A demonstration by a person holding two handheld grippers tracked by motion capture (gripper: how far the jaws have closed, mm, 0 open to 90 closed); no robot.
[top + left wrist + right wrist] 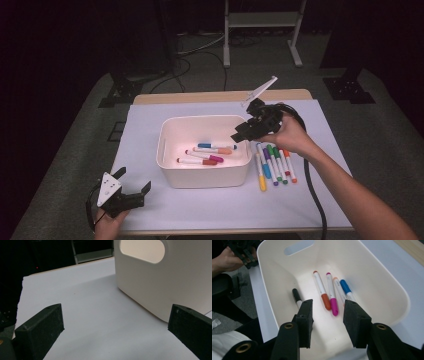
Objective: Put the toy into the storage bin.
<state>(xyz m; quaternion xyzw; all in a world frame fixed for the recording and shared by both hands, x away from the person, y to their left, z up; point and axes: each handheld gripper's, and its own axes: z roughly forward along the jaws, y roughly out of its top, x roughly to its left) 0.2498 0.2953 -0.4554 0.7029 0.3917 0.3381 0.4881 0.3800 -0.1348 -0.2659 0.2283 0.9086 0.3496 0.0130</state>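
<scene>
Five felt-tip markers lie inside the white rectangular plastic bin (387,290), per right gripper view: a black-capped marker (296,298) alone at one side, then red-capped marker (322,291), magenta-capped marker (331,293), orange-tipped marker (339,290) and blue-capped marker (347,290) side by side approx. mid-floor. Right gripper (243,132) hangs above the bin's right rim in high view, tilted down into the bin; jaws part-open, nothing between them, no pad contact w/ any marker; released. Five or so loose markers (274,165) (yellow, blue, purple, green, orange) lie in a row on the white paper sheet (320,125) just right of the bin, under the right hand. Left gripper (135,189) rests at the near-left corner of the sheet, apart from the bin; jaws wide apart and empty, bare sheet between them, bin wall w/ handle cut-out (142,250) ahead to the right in left gripper view. Bin sits approx. centre of sheet.
</scene>
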